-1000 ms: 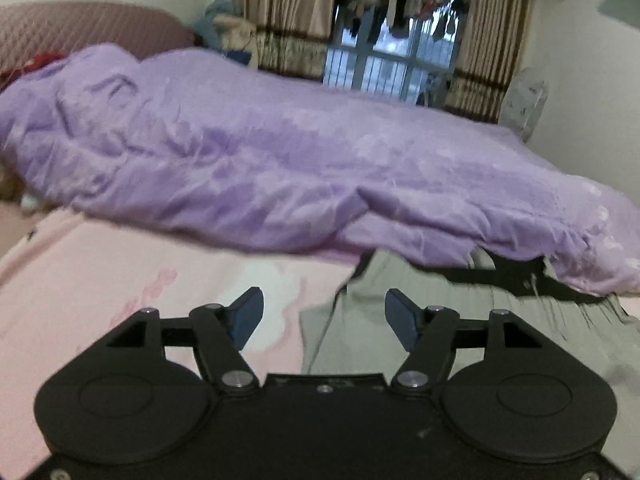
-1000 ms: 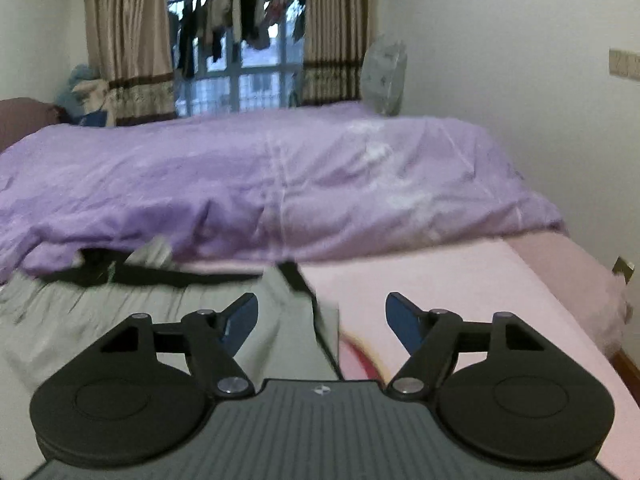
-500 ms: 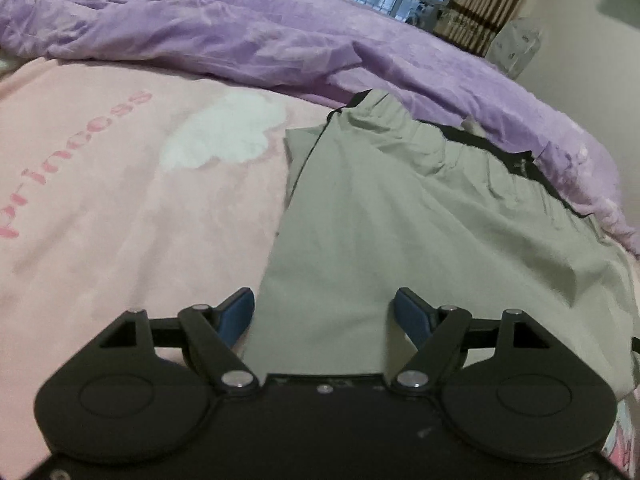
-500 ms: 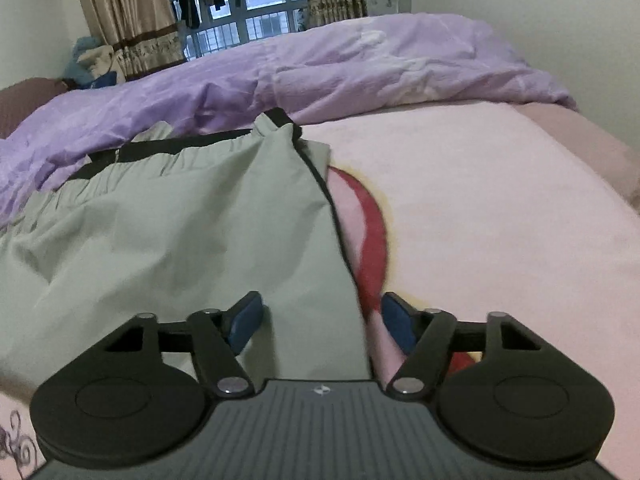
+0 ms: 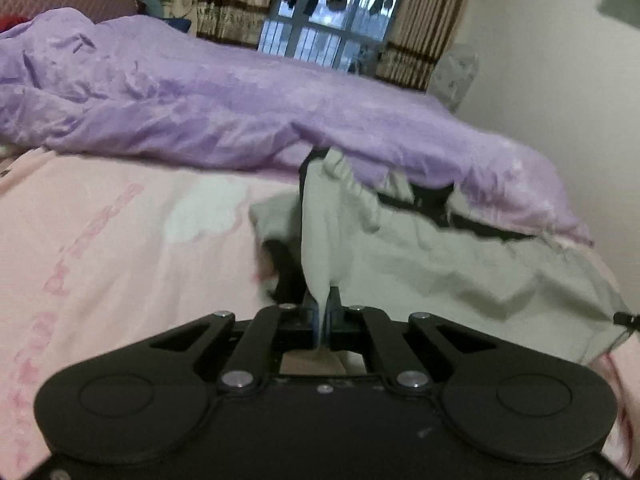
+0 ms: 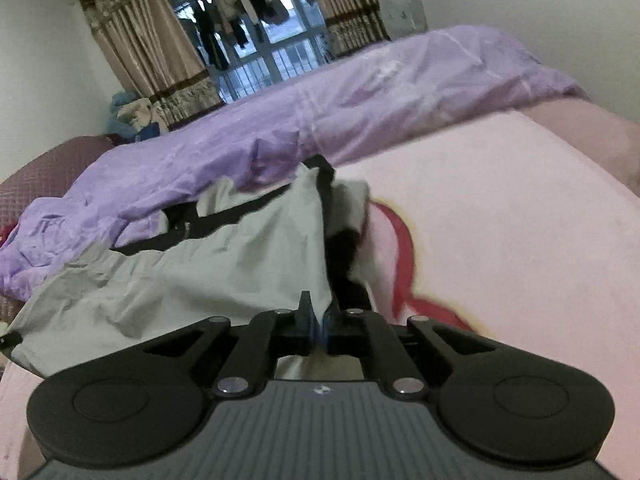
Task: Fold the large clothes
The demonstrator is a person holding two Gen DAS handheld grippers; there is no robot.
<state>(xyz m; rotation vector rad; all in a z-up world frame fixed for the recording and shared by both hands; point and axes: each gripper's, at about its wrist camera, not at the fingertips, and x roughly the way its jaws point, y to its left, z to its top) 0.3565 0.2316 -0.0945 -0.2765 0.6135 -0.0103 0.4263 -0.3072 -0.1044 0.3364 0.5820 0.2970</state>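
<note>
- Left wrist view: left tongs [image 5: 323,312] pinched tight on a near corner of the grey garment [image 5: 440,264], jaws just closed, cloth rising in a taut ridge straight ahead of the tips.
- Right wrist view: right tongs [image 6: 318,322] likewise just clamped on the other near corner of the same garment [image 6: 192,280], fabric tented up ahead and sagging to their left.
- Rest of garment spread on the pink bed sheet [image 5: 100,248] ahead of both tongs, black waistband at the far end, partly tucked under the purple duvet [image 5: 240,112].
- Likely light, thin, soft and floppy; no stiffness, so apt to sag between the two grips and crease; probably not slippery.
- Best held at hem corners, as now; both corners lifted together to keep the edge straight.
- Duvet lying over the far edge: possible snag when carrying the near edge forward for the fold.
- Curtains [image 6: 152,56] and window [image 6: 272,52] far ahead, no obstacle.
</note>
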